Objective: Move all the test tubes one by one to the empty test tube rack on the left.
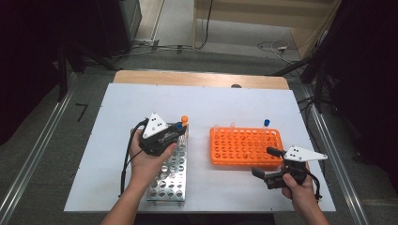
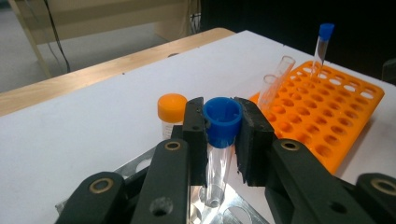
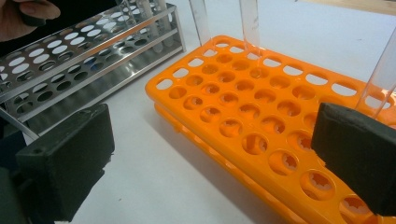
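**Jaws clamp a blue-capped tube over the metal rack**

Left gripper jaws pinch the blue-capped tube at its cap, upright, its lower end in a hole of the metal rack. An orange-capped tube stands just behind. Right gripper jaws gape wide, empty, beside the orange rack.

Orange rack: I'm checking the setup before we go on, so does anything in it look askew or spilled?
Nothing spilled or damaged. The two open tubes in the orange rack lean rather than stand straight, as does the blue-capped tube at its far edge. That looks like loose fit in the holes, not a fault.
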{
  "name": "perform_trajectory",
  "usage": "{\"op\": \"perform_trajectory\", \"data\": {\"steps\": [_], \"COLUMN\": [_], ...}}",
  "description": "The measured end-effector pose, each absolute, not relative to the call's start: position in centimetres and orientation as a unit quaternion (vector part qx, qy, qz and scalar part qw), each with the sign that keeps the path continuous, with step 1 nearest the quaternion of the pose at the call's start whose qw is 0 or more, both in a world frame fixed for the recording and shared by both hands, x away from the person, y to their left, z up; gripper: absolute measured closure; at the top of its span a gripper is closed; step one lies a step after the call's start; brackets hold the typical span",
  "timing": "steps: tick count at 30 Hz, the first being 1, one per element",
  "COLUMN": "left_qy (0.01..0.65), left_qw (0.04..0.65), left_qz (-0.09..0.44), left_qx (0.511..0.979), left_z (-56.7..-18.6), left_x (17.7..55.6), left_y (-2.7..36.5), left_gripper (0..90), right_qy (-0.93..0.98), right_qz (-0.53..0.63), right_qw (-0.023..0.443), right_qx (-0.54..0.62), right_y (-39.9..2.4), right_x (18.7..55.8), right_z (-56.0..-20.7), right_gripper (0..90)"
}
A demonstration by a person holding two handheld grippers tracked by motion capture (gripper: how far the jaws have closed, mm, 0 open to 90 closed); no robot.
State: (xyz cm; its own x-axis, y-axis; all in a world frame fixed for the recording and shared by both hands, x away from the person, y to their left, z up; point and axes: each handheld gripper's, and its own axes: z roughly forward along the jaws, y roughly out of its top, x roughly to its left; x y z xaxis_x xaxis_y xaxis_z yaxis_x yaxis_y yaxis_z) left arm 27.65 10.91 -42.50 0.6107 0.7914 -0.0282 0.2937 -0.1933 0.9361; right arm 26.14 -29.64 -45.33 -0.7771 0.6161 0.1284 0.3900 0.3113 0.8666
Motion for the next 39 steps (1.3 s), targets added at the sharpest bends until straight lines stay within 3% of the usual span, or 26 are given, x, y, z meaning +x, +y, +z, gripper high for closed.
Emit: {"op": "perform_trajectory", "data": {"steps": [12, 19, 28, 32, 39], "left_qy": [0.363, 0.371, 0.377, 0.382, 0.383], "left_qw": [0.481, 0.499, 0.527, 0.543, 0.558], "left_qz": [0.243, 0.203, 0.171, 0.164, 0.162], "left_qx": [0.76, 0.756, 0.742, 0.729, 0.718], "left_z": [-43.2, -43.6, -43.5, -43.2, -42.9], "left_x": [27.6, 27.8, 27.4, 26.9, 25.6], "left_y": [10.0, 10.4, 10.8, 11.0, 11.4], "left_gripper": [76.1, 71.7, 52.4, 35.1, 15.5], "right_qy": [0.801, 0.798, 0.792, 0.786, 0.781], "right_qz": [0.494, 0.495, 0.496, 0.5, 0.501], "right_qw": [0.118, 0.122, 0.137, 0.139, 0.145], "right_qx": [0.317, 0.322, 0.329, 0.337, 0.344], "right_y": [-29.7, -29.7, -29.8, -30.0, -30.2], "right_x": [26.3, 26.5, 26.8, 27.0, 27.6], "right_z": [-45.4, -45.5, -45.1, -44.9, -44.5], "right_gripper": [0.0, 0.0, 0.8, 1.0, 2.8]}}
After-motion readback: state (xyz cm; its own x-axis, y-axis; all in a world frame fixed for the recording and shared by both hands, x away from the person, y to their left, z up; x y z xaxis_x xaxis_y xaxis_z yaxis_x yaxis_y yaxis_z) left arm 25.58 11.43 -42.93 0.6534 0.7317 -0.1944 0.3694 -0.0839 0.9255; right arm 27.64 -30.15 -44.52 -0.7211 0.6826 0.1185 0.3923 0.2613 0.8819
